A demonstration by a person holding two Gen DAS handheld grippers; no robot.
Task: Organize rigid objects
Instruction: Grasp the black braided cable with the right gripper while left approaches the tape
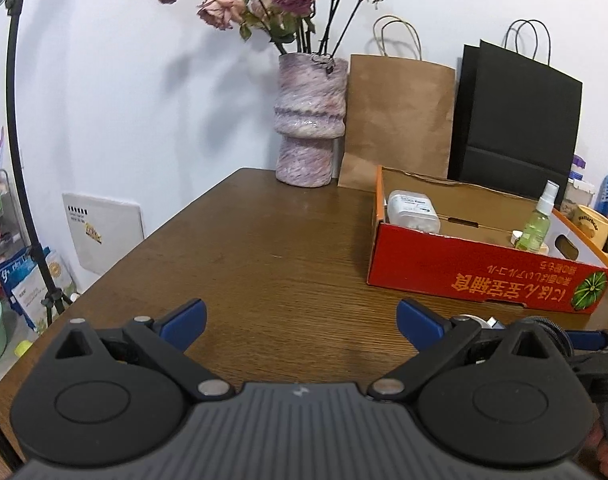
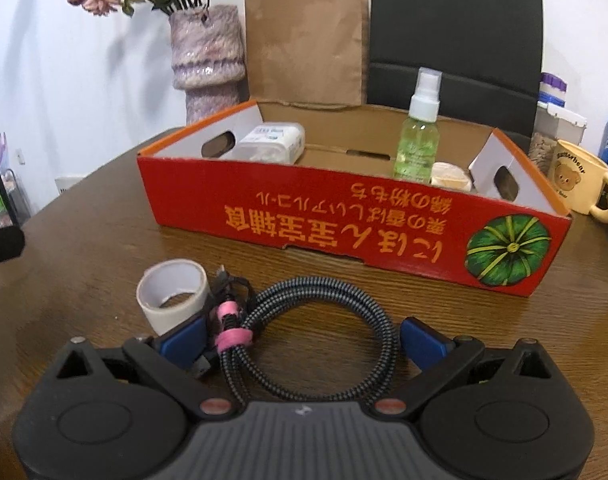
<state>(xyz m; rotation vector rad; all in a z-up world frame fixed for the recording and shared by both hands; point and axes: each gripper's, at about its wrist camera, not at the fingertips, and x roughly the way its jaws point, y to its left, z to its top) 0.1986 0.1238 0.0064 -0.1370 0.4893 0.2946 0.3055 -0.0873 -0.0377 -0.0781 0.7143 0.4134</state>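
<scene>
Your left gripper (image 1: 300,322) hangs wide open over bare table (image 1: 264,248), holding nothing. On the tabletop short of the red box (image 2: 343,208), a tape roll (image 2: 172,294) and a coiled braided cable (image 2: 315,320) wait unsorted; your right gripper (image 2: 304,342) straddles the cable, jaws spread, apparently not yet closed on it. Already in the box: a white container (image 2: 274,142), a green spray bottle (image 2: 417,140) and a small jar (image 2: 449,176), partly hidden. Roughly half remains.
</scene>
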